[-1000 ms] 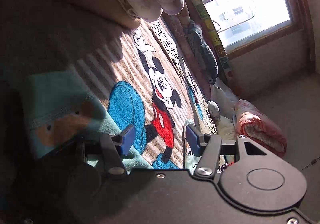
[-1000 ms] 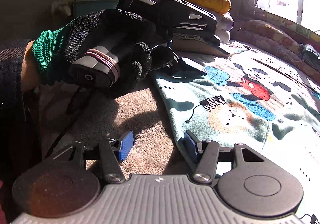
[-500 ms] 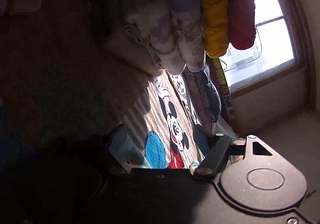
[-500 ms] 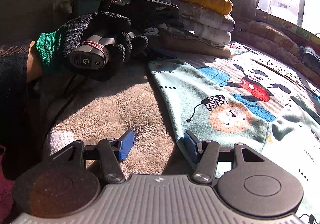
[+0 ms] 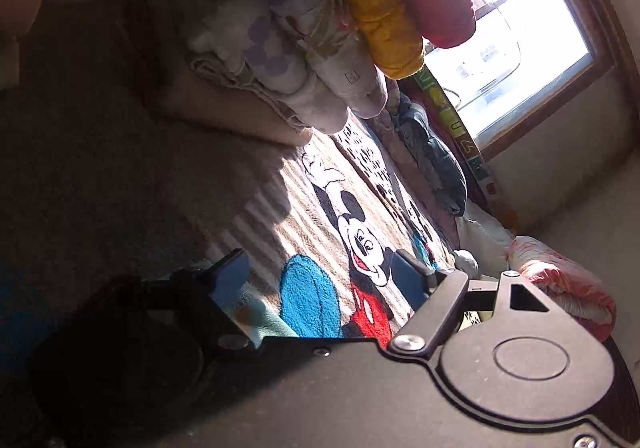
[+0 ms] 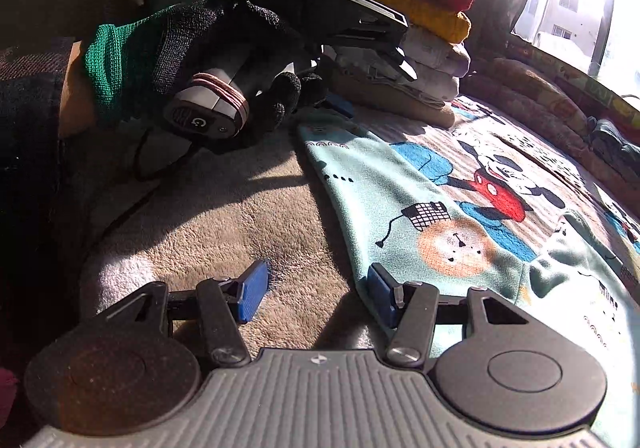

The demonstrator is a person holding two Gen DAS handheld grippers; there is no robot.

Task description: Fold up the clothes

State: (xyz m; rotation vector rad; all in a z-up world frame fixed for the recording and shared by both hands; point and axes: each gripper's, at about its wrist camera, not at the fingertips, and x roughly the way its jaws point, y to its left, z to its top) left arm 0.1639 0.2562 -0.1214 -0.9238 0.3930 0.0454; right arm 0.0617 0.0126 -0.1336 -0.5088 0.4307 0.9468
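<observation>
A light teal garment with a lion print lies flat on the Mickey Mouse blanket. My right gripper is open and low over the bed, its right pad touching the garment's near edge. A gloved hand holds my left gripper just above the garment's far corner, tilted on its side. In the left wrist view the left gripper is open, with nothing between its fingers. A sliver of the teal garment shows beside its left pad.
A stack of folded clothes, red and yellow on top, stands close behind the left gripper; it is the stack of folded clothes filling the top of the left wrist view. A window, dark bundles and a pink roll line the far side.
The left gripper moved off the garment's top toward the folded stack and lifted slightly. Its fingers have spread wider. The right gripper has stayed where it was.
</observation>
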